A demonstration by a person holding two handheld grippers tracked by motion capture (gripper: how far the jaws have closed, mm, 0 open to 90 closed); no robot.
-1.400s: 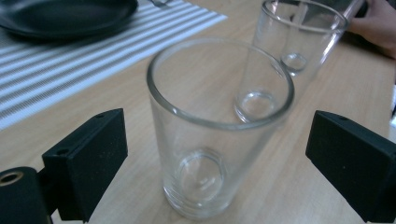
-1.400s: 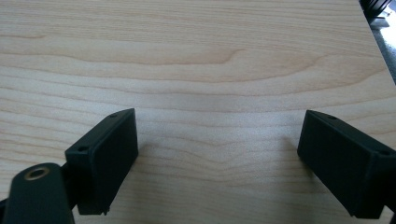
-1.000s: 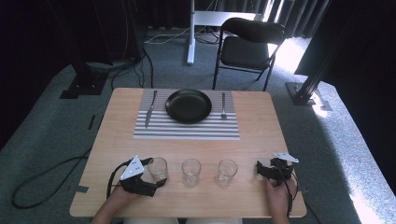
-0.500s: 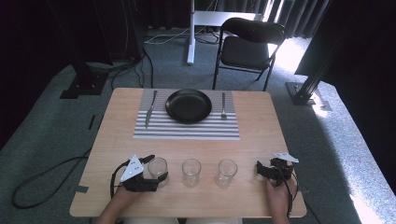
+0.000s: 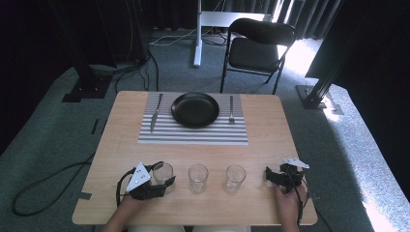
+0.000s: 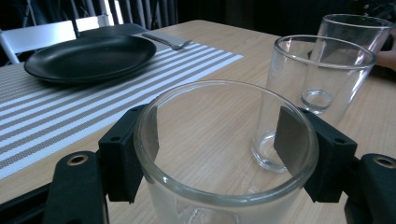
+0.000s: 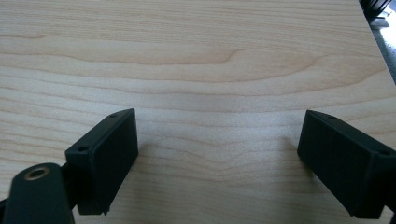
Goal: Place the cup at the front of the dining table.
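Note:
Three clear glasses stand in a row near the table's front edge. My left gripper (image 5: 164, 177) (image 6: 219, 140) has just been closing its jaws, and its pads (image 6: 292, 140) now press on both sides of the leftmost glass (image 5: 163, 170) (image 6: 224, 186), which stands upright on the table. The middle glass (image 5: 197, 178) (image 6: 317, 93) and the right glass (image 5: 234, 179) (image 6: 355, 37) stand free. My right gripper (image 5: 269, 175) (image 7: 219, 154) rests at the front right, open, with bare wood between its jaws.
Farther back lies a striped placemat (image 5: 193, 133) with a black plate (image 5: 195, 109), a knife (image 5: 155, 112) on its left and a fork (image 5: 231, 109) on its right. A chair (image 5: 258, 46) stands behind the table.
The left gripper's jaws have drawn in onto the leftmost glass. Neither hand has shifted, and the glasses stand where they were.

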